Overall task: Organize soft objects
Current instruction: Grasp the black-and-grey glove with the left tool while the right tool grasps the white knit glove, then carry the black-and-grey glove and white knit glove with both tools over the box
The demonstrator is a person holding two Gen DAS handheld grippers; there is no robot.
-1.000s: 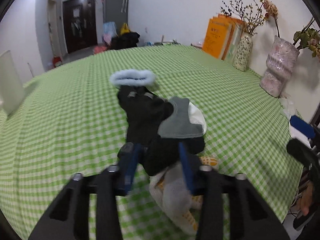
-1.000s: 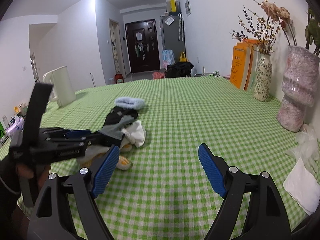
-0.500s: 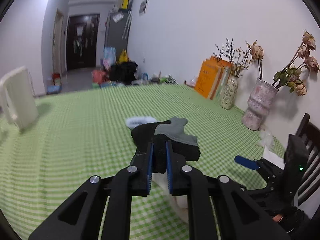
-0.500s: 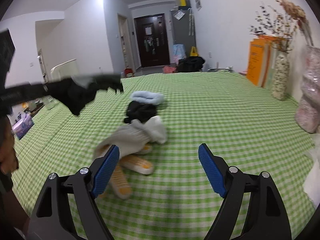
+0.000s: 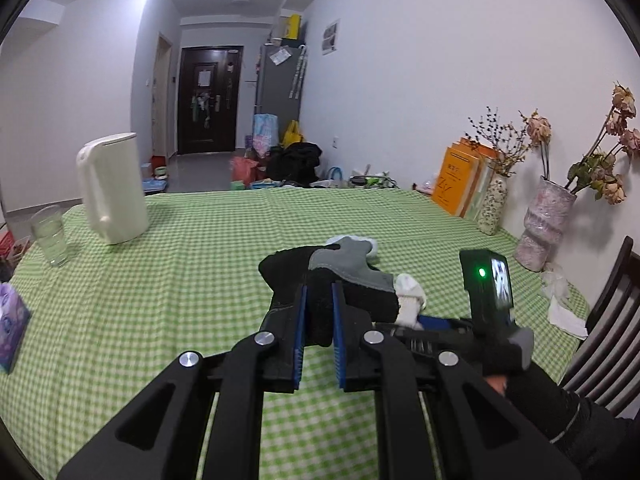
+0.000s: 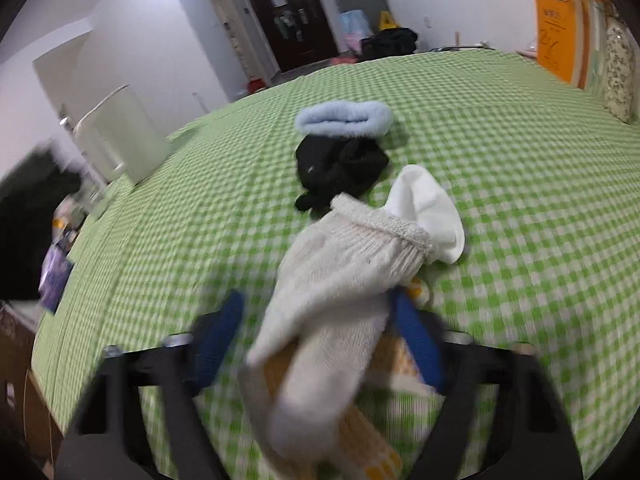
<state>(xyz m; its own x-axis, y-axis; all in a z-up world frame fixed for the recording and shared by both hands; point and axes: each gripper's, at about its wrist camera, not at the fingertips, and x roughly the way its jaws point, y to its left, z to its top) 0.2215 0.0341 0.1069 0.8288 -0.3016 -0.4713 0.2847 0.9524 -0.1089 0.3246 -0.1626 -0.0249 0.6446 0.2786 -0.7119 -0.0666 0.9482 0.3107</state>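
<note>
My left gripper [image 5: 318,292] is shut on a black glove with a grey patch [image 5: 344,262] and holds it up above the green checked table [image 5: 180,280]. In the right wrist view a pile lies on the cloth: a cream knit glove [image 6: 344,264], a white sock [image 6: 428,204], a black glove [image 6: 340,164] and a light blue fluffy piece [image 6: 344,118]. My right gripper [image 6: 316,300] points down at the pile, jaws closing. The cream glove lies between them; the left pad [image 6: 224,328] still stands apart from it. Yellow-dotted gloves [image 6: 384,460] show underneath, blurred.
A white jug [image 5: 112,188], a glass [image 5: 50,236] and a purple packet [image 5: 12,320] stand at the table's left. Orange books [image 5: 460,176] and two vases [image 5: 550,224] line the right wall. A dark chair [image 5: 600,320] and white tissue [image 5: 564,308] are at the right edge.
My left gripper closed on the black glove and lifted it off the pile. My right gripper moved forward and down until the cream glove lay between its jaws.
</note>
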